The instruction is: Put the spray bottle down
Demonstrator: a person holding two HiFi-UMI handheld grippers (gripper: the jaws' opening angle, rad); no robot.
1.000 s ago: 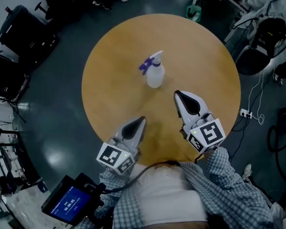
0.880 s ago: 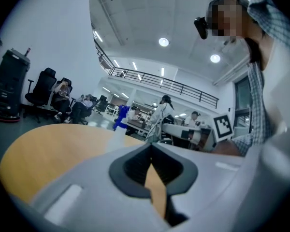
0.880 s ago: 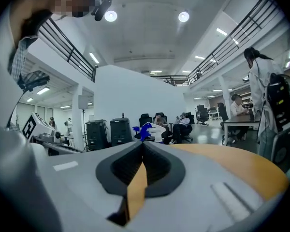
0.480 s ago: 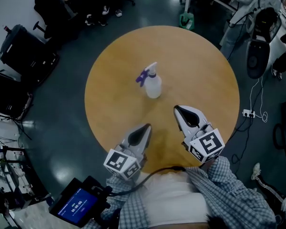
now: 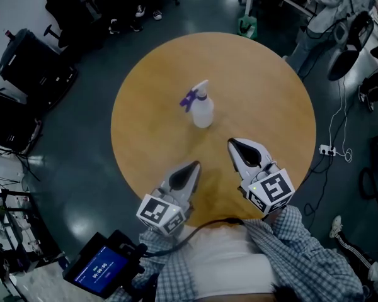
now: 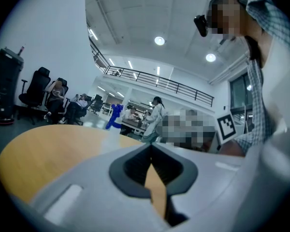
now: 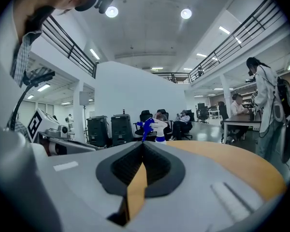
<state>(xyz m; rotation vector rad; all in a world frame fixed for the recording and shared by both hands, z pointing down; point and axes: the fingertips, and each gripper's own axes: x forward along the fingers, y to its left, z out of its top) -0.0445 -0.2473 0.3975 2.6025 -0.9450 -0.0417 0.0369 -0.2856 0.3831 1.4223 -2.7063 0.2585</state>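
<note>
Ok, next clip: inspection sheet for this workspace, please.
Surface: round wooden table, smooth top.
Job's things: spray bottle upright near the middle, clear of both tongs.
Clutter: nothing seen.
Grippers: left tongs and right tongs shut, empty, over the near edge.
Cables: power strip and its cable on the floor at right.
Surroundings: dark chairs at far left, lit screen at the person's left side.
</note>
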